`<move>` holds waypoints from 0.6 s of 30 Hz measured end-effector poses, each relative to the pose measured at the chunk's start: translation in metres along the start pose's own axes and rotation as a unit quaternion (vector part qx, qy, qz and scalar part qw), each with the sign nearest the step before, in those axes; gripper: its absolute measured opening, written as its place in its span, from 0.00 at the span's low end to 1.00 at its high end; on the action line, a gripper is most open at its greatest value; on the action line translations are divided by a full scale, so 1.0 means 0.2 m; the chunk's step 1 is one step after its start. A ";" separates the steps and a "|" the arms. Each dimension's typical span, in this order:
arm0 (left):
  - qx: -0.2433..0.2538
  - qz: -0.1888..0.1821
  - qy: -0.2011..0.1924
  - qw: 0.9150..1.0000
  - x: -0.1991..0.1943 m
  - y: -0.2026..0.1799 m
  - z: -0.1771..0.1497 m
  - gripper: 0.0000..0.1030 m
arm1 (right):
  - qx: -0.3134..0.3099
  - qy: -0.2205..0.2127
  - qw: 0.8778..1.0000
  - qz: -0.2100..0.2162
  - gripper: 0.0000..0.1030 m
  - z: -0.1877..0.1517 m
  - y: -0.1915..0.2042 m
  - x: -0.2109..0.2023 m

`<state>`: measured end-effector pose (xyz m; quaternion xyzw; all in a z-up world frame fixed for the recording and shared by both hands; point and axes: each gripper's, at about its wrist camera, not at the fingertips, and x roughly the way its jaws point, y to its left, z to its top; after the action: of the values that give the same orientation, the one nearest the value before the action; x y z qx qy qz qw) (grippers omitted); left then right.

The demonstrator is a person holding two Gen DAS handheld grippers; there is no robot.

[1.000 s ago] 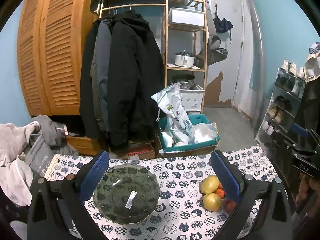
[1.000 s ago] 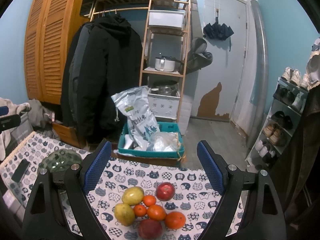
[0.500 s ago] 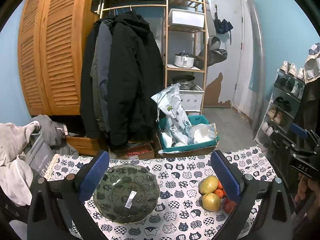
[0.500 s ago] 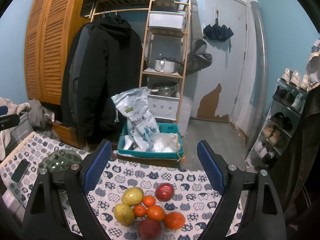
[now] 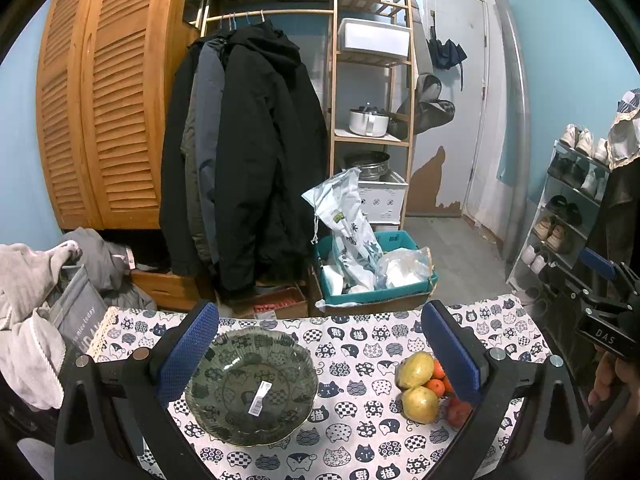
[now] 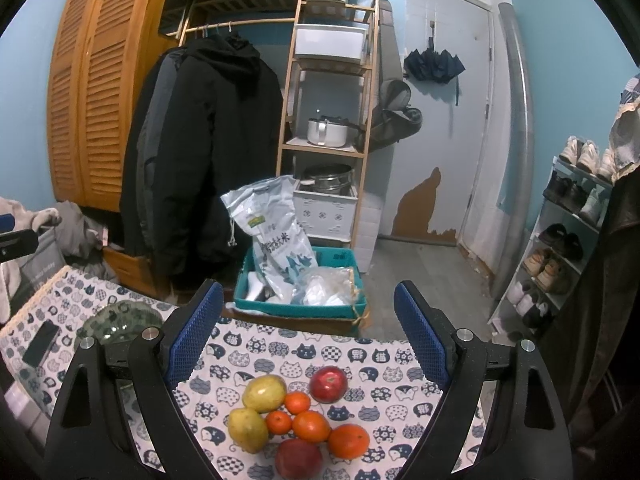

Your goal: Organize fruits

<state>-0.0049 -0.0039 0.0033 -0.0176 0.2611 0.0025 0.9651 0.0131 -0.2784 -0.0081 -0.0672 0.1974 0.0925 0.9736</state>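
Note:
A green glass bowl (image 5: 252,384) with a white sticker sits empty on the cat-print tablecloth (image 5: 360,340), between my left gripper's fingers. My left gripper (image 5: 320,356) is open and empty. To its right lies a pile of fruit with two yellow pears (image 5: 416,368). In the right wrist view the pile shows two pears (image 6: 264,392), two red apples (image 6: 329,384) and several oranges (image 6: 310,426). My right gripper (image 6: 308,328) is open and empty above the pile. The bowl (image 6: 120,320) lies to its left.
A black phone (image 6: 40,342) lies on the table's left side. Beyond the far table edge stand a teal crate (image 6: 300,304) with bags, hanging coats (image 5: 248,160) and a wooden shelf (image 6: 328,120). A shoe rack (image 6: 568,240) stands on the right. Clothes (image 5: 32,300) pile up at left.
Both grippers have crept slightly; the views have barely shifted. Both stay open and empty, and the fruit and bowl have not moved.

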 end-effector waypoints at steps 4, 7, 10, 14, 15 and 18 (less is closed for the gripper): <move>0.000 0.001 0.001 1.000 0.00 -0.01 0.00 0.99 | -0.001 0.000 1.000 -0.002 0.83 0.01 -0.01 -0.01; -0.002 0.000 -0.001 1.000 -0.01 -0.02 0.00 0.99 | -0.001 -0.001 1.000 -0.002 0.83 0.01 -0.01 -0.01; -0.001 0.001 -0.001 1.000 0.00 -0.02 0.00 0.99 | -0.001 -0.001 1.000 -0.002 0.83 0.02 -0.01 -0.01; -0.002 0.000 0.000 1.000 -0.01 -0.02 0.00 0.99 | -0.001 -0.002 1.000 -0.002 0.83 0.02 -0.01 -0.01; -0.002 -0.001 0.000 1.000 -0.01 -0.02 0.00 0.99 | -0.001 -0.002 1.000 -0.002 0.83 0.02 -0.02 -0.01; -0.002 -0.001 0.000 1.000 -0.01 -0.02 0.00 0.99 | -0.001 -0.002 1.000 -0.002 0.83 0.02 -0.01 -0.01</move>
<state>-0.0061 -0.0077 0.0042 -0.0201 0.2613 0.0024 0.9651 0.0128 -0.2809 -0.0028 -0.0685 0.1953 0.0910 0.9741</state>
